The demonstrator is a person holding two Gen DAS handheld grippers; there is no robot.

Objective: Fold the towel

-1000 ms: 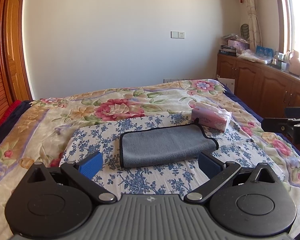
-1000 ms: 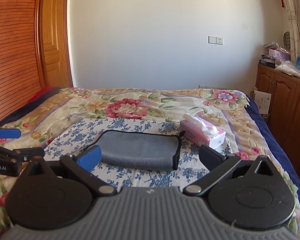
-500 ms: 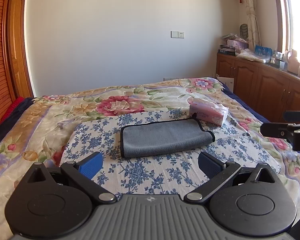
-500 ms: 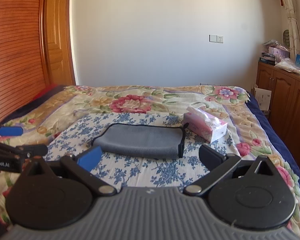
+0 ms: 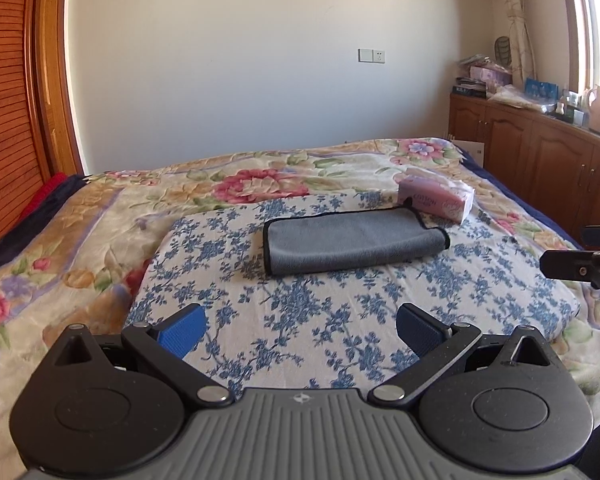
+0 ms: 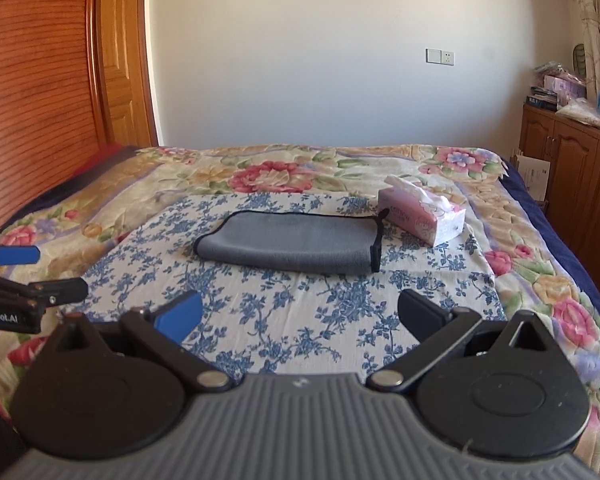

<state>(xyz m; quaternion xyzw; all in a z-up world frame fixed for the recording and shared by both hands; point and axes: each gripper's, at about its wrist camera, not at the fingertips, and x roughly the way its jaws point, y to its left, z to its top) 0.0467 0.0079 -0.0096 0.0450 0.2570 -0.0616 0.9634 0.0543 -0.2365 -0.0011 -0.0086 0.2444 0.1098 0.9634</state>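
Note:
A grey towel [image 5: 352,242] with black edging lies folded into a long strip on a blue-flowered white cloth [image 5: 300,320] on the bed. It also shows in the right wrist view [image 6: 296,242]. My left gripper [image 5: 300,330] is open and empty, well short of the towel. My right gripper [image 6: 300,316] is open and empty too, also short of it. The right gripper's fingers [image 5: 580,266] show at the right edge of the left wrist view. The left gripper's fingers [image 6: 28,276] show at the left edge of the right wrist view.
A pink tissue box [image 5: 436,200] stands just behind the towel's right end, also in the right wrist view [image 6: 422,212]. A flowered bedspread [image 5: 80,232] covers the bed. Wooden cabinets [image 5: 540,152] line the right wall. A wooden door [image 6: 116,60] stands at the left.
Both grippers have drawn back and risen from the towel, which now looks smaller and farther away. The towel has not moved. Both stay open.

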